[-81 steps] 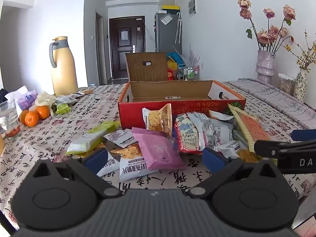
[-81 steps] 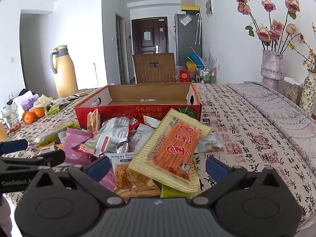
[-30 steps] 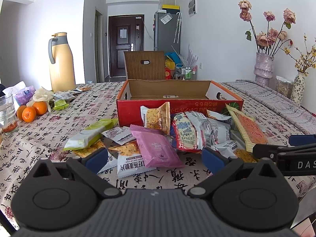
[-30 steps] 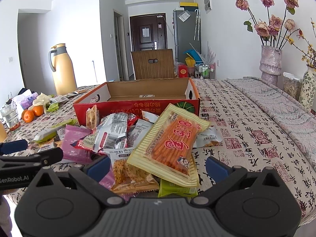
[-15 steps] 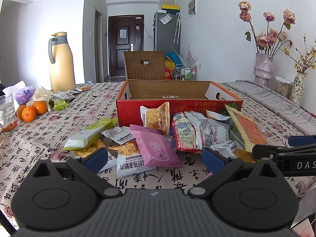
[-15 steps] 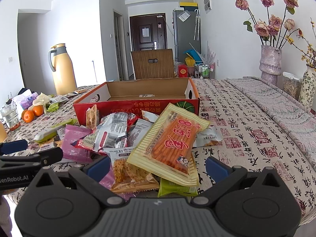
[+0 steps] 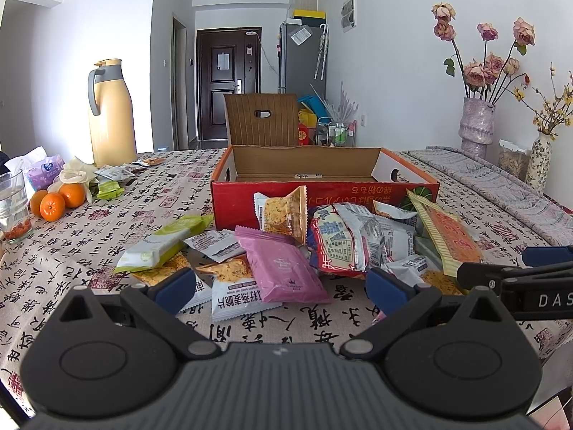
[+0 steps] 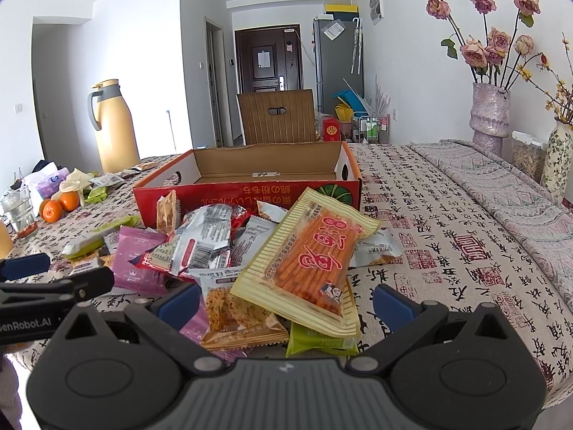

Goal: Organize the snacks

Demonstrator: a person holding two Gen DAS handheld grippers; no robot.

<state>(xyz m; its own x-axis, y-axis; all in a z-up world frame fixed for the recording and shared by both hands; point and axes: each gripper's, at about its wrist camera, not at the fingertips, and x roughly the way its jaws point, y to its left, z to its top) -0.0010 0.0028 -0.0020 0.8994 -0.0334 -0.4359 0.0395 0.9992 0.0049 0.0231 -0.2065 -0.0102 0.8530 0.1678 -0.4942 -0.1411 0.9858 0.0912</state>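
Observation:
A pile of snack packets lies on the tablecloth in front of an open, empty red cardboard box. A pink packet sits just ahead of my left gripper, which is open and empty. A large yellow packet of orange sticks lies ahead of my right gripper, which is open and empty. A red and silver packet and a green-white packet lie in the pile. The right gripper shows at the right edge of the left wrist view.
Oranges, a glass and a tall yellow thermos stand at the left. Vases with flowers and a jar stand at the far right. A chair back rises behind the box.
Both grippers have stayed nearly still; the views shifted only slightly since the earliest frames. No packet has moved.

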